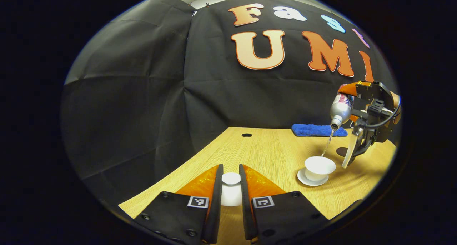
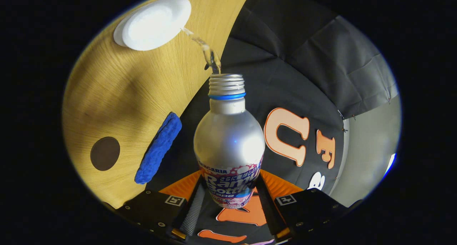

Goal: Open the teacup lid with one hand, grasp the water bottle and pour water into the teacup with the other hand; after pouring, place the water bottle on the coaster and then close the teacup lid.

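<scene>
dim booth | sharp focus | fisheye-warped edges | glare on bottle (image 2: 228,141)

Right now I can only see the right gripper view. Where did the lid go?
Observer: The lid is between the left gripper's fingers, which press on it from both sides.
Operator: Is it close to the cup?
Observer: No. In the left gripper view the cup stands apart from it, off to the right.
Operator: Is my bottle bumping the cup?
Observer: No. Seen from the side, the bottle's mouth hangs above the cup, and the water falls through the gap between them.
</scene>
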`<state>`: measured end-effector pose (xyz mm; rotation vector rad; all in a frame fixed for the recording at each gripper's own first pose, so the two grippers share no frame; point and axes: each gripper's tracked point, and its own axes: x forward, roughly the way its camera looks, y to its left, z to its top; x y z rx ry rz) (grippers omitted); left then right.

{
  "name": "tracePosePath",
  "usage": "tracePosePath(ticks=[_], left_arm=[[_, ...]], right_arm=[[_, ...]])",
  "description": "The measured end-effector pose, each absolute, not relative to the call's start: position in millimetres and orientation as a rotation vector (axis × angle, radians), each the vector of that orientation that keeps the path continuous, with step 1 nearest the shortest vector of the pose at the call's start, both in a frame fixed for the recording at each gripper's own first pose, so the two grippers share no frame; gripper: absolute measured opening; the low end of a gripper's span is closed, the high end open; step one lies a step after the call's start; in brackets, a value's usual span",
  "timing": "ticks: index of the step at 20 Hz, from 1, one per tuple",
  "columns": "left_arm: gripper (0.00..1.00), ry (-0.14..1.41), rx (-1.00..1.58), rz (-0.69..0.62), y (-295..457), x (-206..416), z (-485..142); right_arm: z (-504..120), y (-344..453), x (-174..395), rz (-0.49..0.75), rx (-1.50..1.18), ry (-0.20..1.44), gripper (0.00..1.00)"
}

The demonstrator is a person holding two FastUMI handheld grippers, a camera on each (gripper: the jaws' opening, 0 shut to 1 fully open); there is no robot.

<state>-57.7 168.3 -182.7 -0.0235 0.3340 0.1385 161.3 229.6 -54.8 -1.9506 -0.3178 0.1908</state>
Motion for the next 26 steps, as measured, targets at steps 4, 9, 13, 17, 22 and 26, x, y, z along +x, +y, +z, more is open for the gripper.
tracePosePath(ticks=[4, 9, 13, 17, 22, 26], left_arm=[[0.31, 0.343, -0.023, 0.141, 166.2, -59.7, -185.5], [0.31, 0.345, -0.020, 0.139, 164.2, -61.6, -185.3], [0.31, 0.347, -0.014, 0.136, 162.1, -61.0, -186.1], [0.30, 0.336, -0.018, 0.127, 156.9, -59.6, -184.5], [0.30, 0.327, -0.038, 0.112, 148.1, -54.5, -179.3], [0.31, 0.308, -0.042, 0.083, 131.9, -47.7, -168.5]], right_arm=[[-69.3, 239.8, 152.5, 0.227, -1.977, -0.345, 0.77], [-79.1, 246.8, 147.7, 0.243, -2.001, -0.367, 0.74], [-91.8, 250.6, 142.9, 0.276, -2.007, -0.368, 0.77], [-116.6, 246.6, 136.3, 0.368, -1.892, -0.267, 0.77], [-132.0, 248.6, 128.7, 0.461, -1.644, -0.116, 0.78], [-137.4, 233.9, 132.2, 0.481, -1.397, 0.008, 0.78]])
